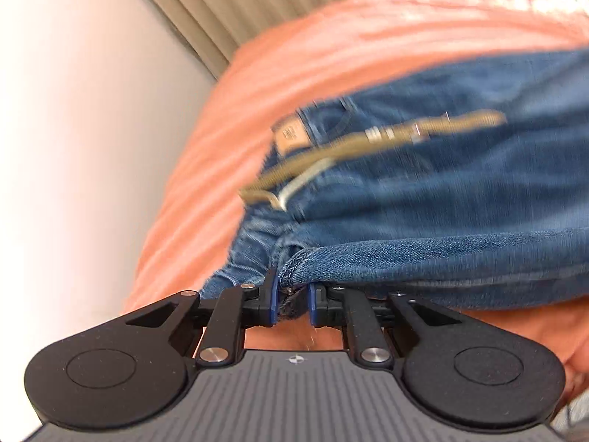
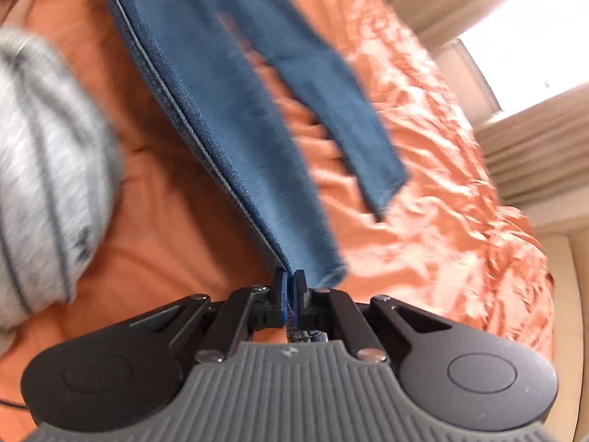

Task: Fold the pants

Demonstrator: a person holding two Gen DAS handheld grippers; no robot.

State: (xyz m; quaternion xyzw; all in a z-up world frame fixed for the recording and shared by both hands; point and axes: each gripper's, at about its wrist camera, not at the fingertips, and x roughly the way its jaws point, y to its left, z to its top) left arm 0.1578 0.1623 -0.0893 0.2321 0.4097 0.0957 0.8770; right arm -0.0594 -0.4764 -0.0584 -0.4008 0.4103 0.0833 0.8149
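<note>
The pants are blue jeans (image 1: 423,199) with an olive belt (image 1: 368,140) and a tan waist patch (image 1: 292,134), lying on an orange bedspread (image 1: 294,55). My left gripper (image 1: 291,294) is shut on a thick denim fold near the waist. In the right wrist view my right gripper (image 2: 291,287) is shut on the edge of a jeans leg (image 2: 228,103), which stretches away taut above the bedspread (image 2: 423,147). The other leg's hem (image 2: 371,169) hangs loose to the right. Both views are motion-blurred.
A white wall (image 1: 73,129) and beige curtain (image 1: 206,11) lie to the left of the bed. A person's grey striped sleeve (image 2: 40,169) is at the left. A bright window (image 2: 522,55) and curtains (image 2: 533,154) are at the far right.
</note>
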